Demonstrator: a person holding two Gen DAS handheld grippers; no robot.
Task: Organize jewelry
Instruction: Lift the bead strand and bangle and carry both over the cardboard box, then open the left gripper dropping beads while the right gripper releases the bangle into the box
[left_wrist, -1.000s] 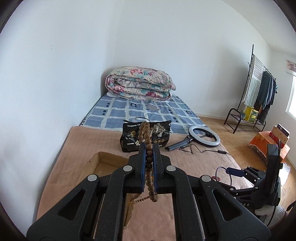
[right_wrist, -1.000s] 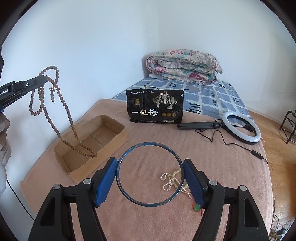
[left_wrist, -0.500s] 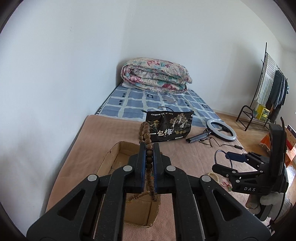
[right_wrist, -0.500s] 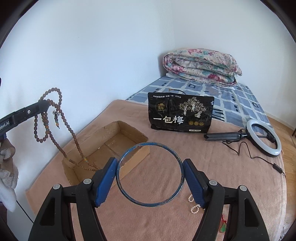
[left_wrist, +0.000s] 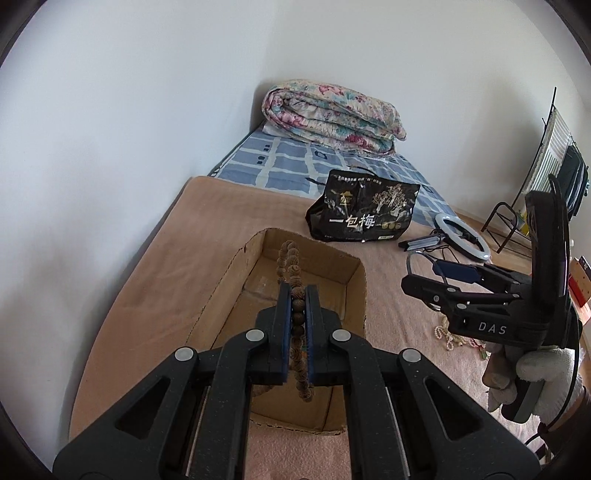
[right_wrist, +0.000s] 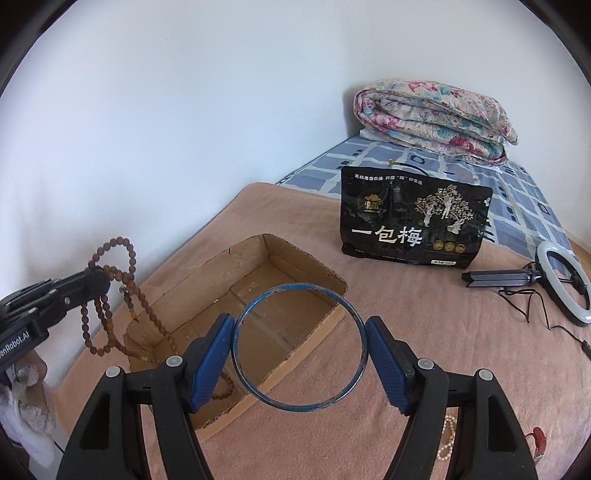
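Over the bed, near its wall-side edge, an open box lies on a tan blanket, long axis running from near-left to far-right in the right wrist view; wall close on its left, open blanket to its right. Left gripper hangs above the box, fingers clenched on a brown bead necklace; loops stick up past the fingertips and the long strand drops down, its lower end lying inside the box at the near corner. Right gripper sits over the box's right rim, fingers spread wide, pressing a blue bangle at its left and right sides; ring held roughly level, opening facing up. Pearl string lies on the blanket just beside the right gripper, well apart from the box. Black bag stands beyond the box, ring light to its right, folded quilt at the far end
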